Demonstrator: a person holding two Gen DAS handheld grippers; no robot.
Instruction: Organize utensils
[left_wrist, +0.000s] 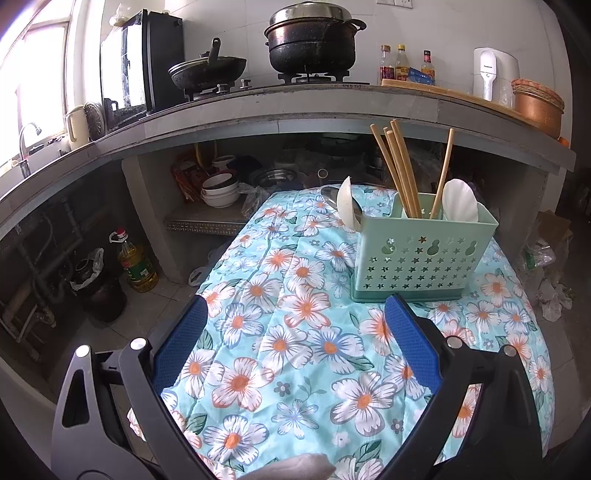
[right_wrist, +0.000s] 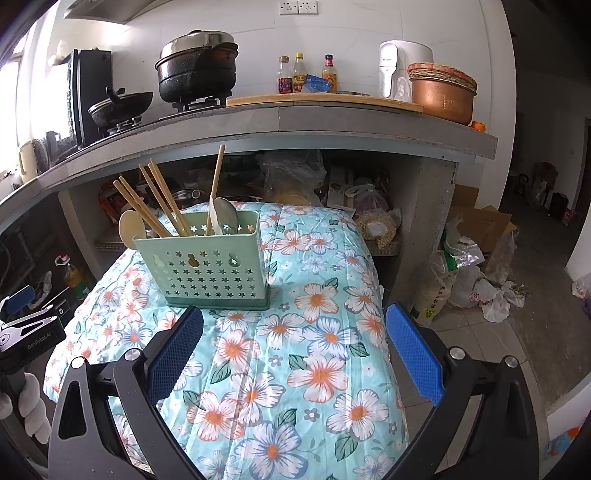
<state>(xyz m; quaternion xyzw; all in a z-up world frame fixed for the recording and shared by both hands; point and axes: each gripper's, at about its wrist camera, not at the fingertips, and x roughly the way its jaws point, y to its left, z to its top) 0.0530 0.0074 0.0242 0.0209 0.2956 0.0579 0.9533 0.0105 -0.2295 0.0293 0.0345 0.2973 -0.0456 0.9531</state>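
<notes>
both grippers, left (left_wrist: 295, 325) and right (right_wrist: 293, 332), are wide apart and hold nothing. the caddy (left_wrist: 421, 254) stands just ahead, keeping chopsticks (left_wrist: 397, 173) upright. one spoon (left_wrist: 345, 205) leans outside it.

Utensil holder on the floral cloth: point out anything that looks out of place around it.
A white spoon and a metal spoon sit outside the green holder, propped against its left side, while the chopsticks and another white spoon stand inside. Both grippers are open and empty.
</notes>
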